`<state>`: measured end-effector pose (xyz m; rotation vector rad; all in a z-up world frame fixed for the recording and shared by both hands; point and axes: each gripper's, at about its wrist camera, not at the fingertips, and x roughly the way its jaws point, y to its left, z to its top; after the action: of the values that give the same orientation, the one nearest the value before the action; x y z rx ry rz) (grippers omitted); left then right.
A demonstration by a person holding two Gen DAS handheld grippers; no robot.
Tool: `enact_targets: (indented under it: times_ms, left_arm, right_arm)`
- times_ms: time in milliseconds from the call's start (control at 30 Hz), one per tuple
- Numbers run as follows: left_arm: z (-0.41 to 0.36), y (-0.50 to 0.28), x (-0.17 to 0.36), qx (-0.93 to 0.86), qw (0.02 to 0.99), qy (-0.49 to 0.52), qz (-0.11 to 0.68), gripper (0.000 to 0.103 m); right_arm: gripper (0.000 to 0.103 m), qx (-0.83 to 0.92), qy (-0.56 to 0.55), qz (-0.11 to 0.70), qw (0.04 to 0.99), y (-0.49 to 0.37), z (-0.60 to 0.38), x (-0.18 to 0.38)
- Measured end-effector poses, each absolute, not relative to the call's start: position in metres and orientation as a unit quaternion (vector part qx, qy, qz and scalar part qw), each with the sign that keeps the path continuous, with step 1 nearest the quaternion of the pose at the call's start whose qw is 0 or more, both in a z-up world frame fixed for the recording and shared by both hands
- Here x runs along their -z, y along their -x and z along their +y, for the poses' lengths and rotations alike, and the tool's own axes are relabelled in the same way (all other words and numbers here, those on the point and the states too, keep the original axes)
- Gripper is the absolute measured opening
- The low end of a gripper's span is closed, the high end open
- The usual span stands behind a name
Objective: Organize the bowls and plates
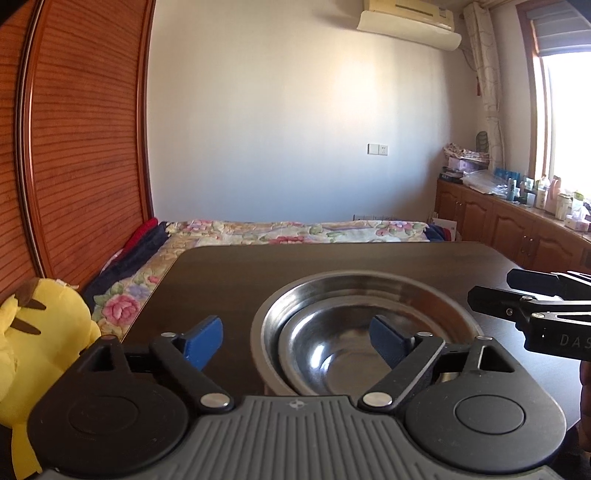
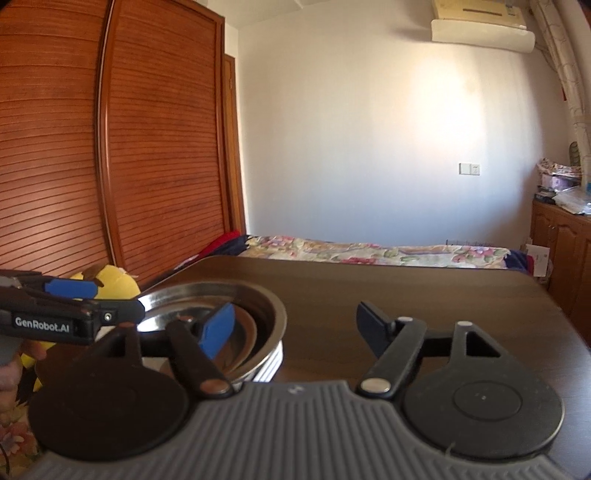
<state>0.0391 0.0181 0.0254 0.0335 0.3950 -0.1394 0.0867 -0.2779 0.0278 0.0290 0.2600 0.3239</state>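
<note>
You are looking at a dark wooden table (image 1: 229, 273) carrying nested steel bowls (image 1: 354, 332), sitting directly on it.

A yellow plush toy (image 1: 40, 332) sits left of the dark wooden table (image 1: 332, 262). Beyond lies a bed with a floral quilt (image 1: 295, 230), beside louvred wardrobe doors (image 1: 85, 147). An air conditioner (image 1: 410, 22) hangs above; what look like toiletry bottles (image 1: 535, 192) crowd the windowsill cabinets (image 1: 498, 221).
</note>
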Motion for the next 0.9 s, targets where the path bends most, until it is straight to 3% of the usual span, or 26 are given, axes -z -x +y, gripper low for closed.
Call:
enact_targets:
  times_ms: [33, 267, 900]
  left_arm:
    - [0.016, -0.037, -0.027, 0.07, 0.978, -0.018, 0.193, 0.093]
    - [0.002, -0.023, -0.04, 0.081, 0.982, -0.034, 0.17, 0.103]
    - [-0.04, 0.003, -0.063, 0.08, 0.983, -0.049, 0.158, 0.103]
  right_arm:
    - [0.084, -0.156, -0.015, 0.126, 0.98, -0.084, -0.28, -0.029]
    - [0.102, -0.131, -0.018, 0.114, 0.985, -0.069, -0.297, -0.038]
    - [0.103, -0.052, -0.022, 0.102, 0.993, -0.043, -0.319, -0.063]
